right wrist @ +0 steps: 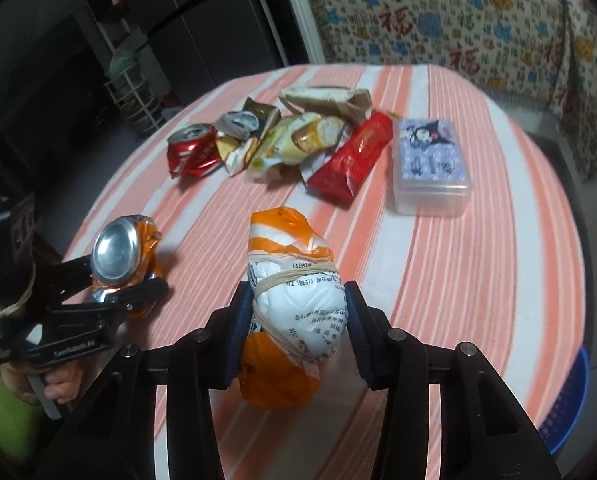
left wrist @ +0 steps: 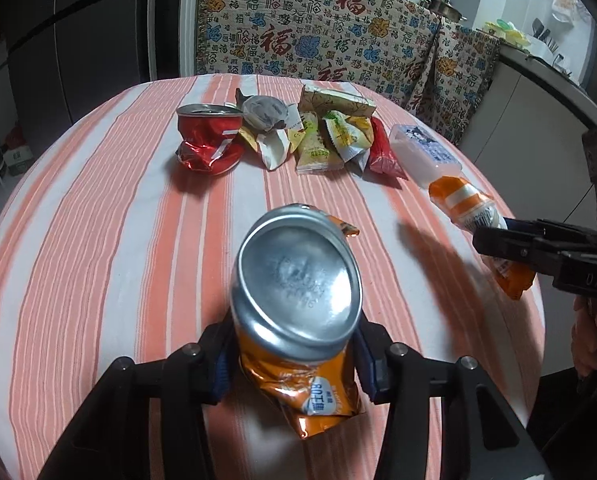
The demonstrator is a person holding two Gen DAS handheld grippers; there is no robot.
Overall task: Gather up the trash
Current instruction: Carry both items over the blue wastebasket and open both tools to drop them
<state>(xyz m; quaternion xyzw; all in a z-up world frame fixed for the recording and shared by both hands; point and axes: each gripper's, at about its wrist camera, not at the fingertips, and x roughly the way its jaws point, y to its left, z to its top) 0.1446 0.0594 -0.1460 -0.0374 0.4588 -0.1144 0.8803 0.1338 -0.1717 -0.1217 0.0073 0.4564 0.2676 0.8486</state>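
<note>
A crushed orange drink can (left wrist: pixel 298 280) sits bottom-up between the blue pads of my left gripper (left wrist: pixel 294 360), which is shut on it just above the striped table (left wrist: pixel 98 240). In the right wrist view the same can (right wrist: pixel 114 252) and left gripper (right wrist: pixel 118 280) appear at the left edge. My right gripper (right wrist: pixel 294 328) is shut on an orange-and-white packet (right wrist: pixel 294 280) bound with a rubber band. From the left wrist view, that packet (left wrist: pixel 466 204) sticks out of the right gripper (left wrist: pixel 506 256) at the table's right side.
A pile of trash lies at the far middle of the table: a crushed red can (left wrist: pixel 208 140), several snack wrappers (left wrist: pixel 322 140) and a red wrapper (right wrist: pixel 358 156). A clear plastic box (right wrist: pixel 430 164) stands to its right. A blue basket (right wrist: pixel 570 408) sits beyond the table's right edge.
</note>
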